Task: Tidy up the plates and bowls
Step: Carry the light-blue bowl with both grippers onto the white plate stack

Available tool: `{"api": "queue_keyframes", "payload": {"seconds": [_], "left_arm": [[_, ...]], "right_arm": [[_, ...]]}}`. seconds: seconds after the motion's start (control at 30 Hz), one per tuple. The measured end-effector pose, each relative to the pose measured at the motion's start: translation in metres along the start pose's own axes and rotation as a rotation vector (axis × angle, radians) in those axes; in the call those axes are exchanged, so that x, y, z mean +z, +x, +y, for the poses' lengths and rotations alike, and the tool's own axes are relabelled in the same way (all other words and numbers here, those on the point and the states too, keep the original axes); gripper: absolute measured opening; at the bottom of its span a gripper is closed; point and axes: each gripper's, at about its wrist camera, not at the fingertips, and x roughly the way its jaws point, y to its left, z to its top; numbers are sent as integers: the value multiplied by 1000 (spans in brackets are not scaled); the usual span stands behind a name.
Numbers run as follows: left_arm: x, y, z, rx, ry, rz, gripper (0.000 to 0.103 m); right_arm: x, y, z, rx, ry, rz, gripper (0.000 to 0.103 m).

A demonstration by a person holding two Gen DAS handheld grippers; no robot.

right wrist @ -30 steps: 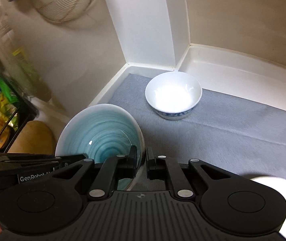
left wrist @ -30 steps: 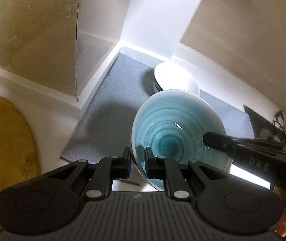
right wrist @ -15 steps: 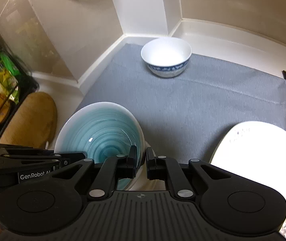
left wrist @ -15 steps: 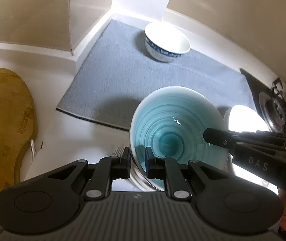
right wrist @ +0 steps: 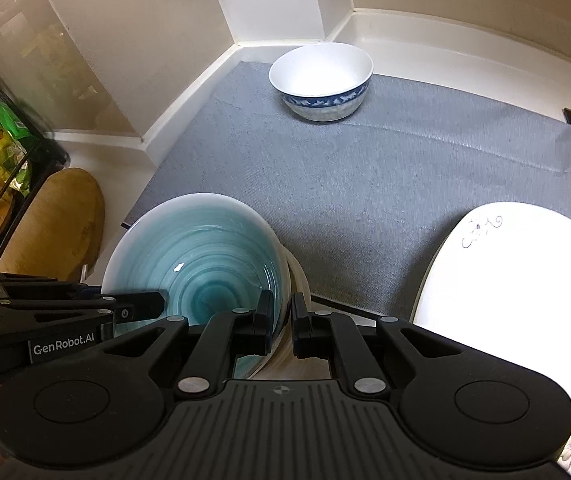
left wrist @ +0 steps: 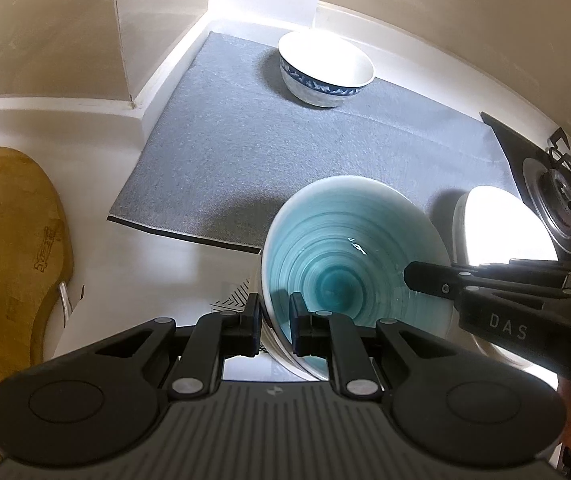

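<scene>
Since 1 second ago, both grippers have lowered the teal bowl (left wrist: 349, 264) from above the grey mat (left wrist: 285, 152) toward the worktop's front edge. The left gripper (left wrist: 272, 320) and right gripper (right wrist: 283, 320) each pinch its rim, nearly closed. It is empty, as is the white bowl (right wrist: 321, 80) at the mat's back edge; stacking remains undone.

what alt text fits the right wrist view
Both grippers' fingers pinch opposite rims of a teal bowl at the grey mat's near edge; a blue-patterned white bowl sits at the back, a floral white plate on the right.
</scene>
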Motion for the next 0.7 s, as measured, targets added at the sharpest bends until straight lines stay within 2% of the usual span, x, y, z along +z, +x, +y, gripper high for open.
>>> {"api": "queue_keyframes", "payload": {"seconds": [0.2, 0.33, 0.5, 0.53, 0.63, 0.7], "left_arm": [[2, 0, 1, -9, -5, 5, 15], [3, -3, 2, 8, 2, -23, 15], [7, -3, 7, 15, -11, -29, 16], [7, -2, 8, 13, -17, -26, 18], [8, -2, 12, 19, -29, -23, 35], [8, -3, 14, 22, -36, -26, 39]], "right_arm": [[-1, 3, -3, 7, 12, 7, 10], [-1, 1, -3, -19, 4, -15, 12], [-1, 2, -4, -11, 1, -10, 12], [-1, 2, -5, -8, 9, -10, 12], [-1, 2, -8, -16, 28, -14, 17], [-3, 1, -12, -12, 55, -15, 19]]}}
